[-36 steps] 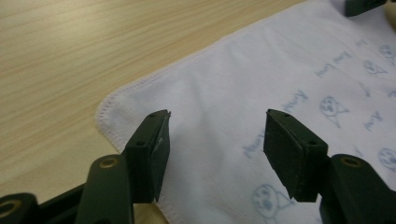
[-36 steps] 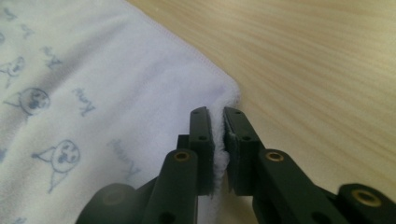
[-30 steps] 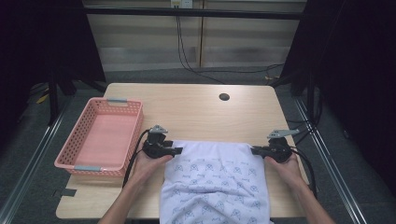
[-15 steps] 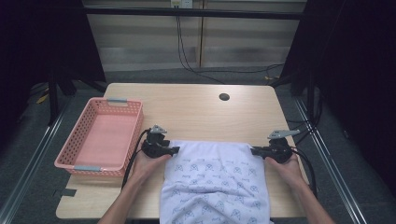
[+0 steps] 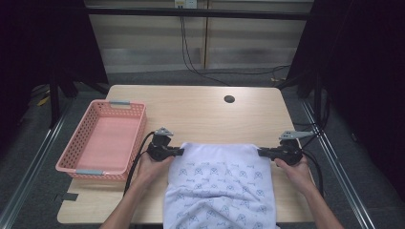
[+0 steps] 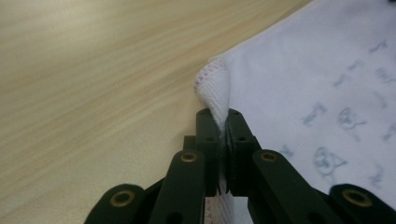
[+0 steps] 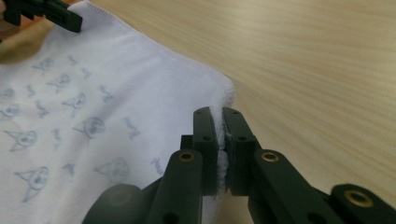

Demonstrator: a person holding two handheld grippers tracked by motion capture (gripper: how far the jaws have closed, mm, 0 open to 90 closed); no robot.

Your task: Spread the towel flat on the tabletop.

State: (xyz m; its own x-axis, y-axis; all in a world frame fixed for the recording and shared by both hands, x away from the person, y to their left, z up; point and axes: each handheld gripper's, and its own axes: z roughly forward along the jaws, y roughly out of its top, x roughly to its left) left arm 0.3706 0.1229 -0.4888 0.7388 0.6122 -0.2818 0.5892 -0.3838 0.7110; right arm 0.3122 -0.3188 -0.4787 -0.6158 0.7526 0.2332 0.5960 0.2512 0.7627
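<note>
Field notes, at the table. The left gripper (image 5: 175, 151) was clamped on one far corner of the cloth (image 5: 222, 186); the right gripper (image 5: 263, 152) was clamped on the other. In the left gripper view the jaws stood shut with a curl of stitched hem (image 6: 214, 88) pinched between them and poking up past the tips; the printed cloth ran off to the right of those jaws, bare table (image 6: 93, 70) to their left. In the right gripper view the jaws were likewise closed on a thin fold of edge, cloth lying to their left, table to their right, and the other gripper's tips showed at the top left corner.

Over the last second very little shifted — both grippers kept their hold, and the left one seemed to have crept slightly nearer the person's edge, though the change was slight enough that I would not swear to it. The far hem lay taut and straight between the two sets of jaws; the near end hung over the table edge by the person's forearms.

My reading: the grasp had settled and the cloth was spread, ready for a fold or a lift. The basket (image 5: 102, 140) sat beyond the left gripper, away from the cloth — empty.
</note>
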